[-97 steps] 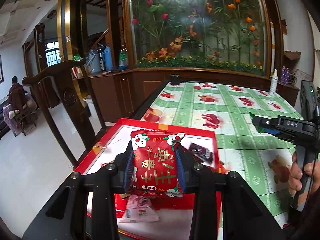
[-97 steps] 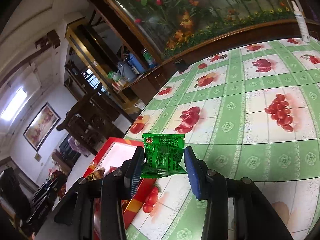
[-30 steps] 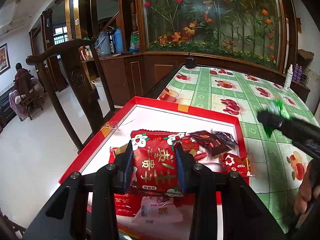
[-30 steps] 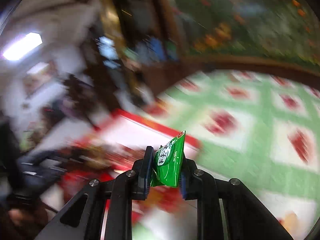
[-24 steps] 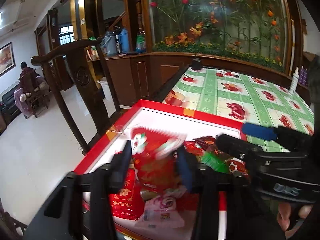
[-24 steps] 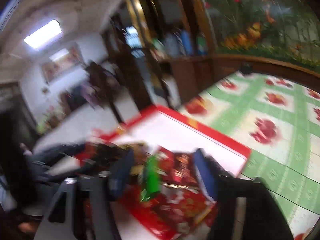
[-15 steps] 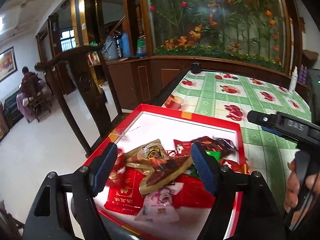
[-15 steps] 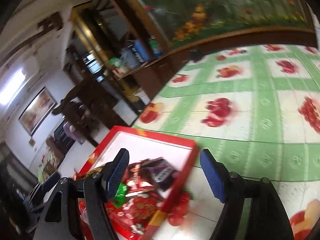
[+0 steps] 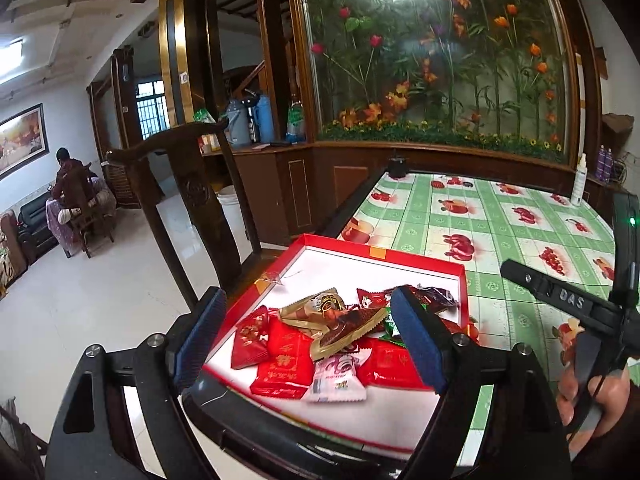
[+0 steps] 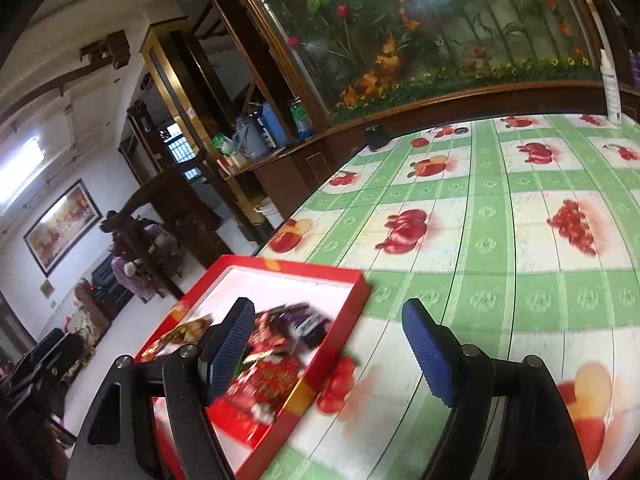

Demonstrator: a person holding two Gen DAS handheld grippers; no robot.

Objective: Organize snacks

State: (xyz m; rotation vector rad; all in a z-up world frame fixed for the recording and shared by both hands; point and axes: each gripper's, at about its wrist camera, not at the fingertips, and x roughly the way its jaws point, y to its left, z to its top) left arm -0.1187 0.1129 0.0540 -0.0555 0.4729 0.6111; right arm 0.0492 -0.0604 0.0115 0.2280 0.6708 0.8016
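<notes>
A red tray (image 9: 424, 261) with a white floor sits at the table's near left corner and holds a pile of snack packets (image 9: 320, 340): several red ones, a gold-brown one, a pink-white one, dark ones and a green one (image 9: 390, 326). My left gripper (image 9: 310, 338) is open and empty, above the tray's near end. My right gripper (image 10: 330, 350) is open and empty, over the tray's right rim (image 10: 320, 354); it also shows in the left wrist view (image 9: 560, 300) at the right.
The table has a green checked cloth with fruit prints (image 10: 500, 240). A white spray bottle (image 10: 611, 88) stands at its far right edge. A dark wooden chair (image 9: 188, 208) stands left of the table. A small dark object (image 9: 397, 168) sits at the far table corner.
Both grippers let go of their packets into the tray: the left dropped the red packet, the right the green one. Both jaws now stand open and have drawn back.
</notes>
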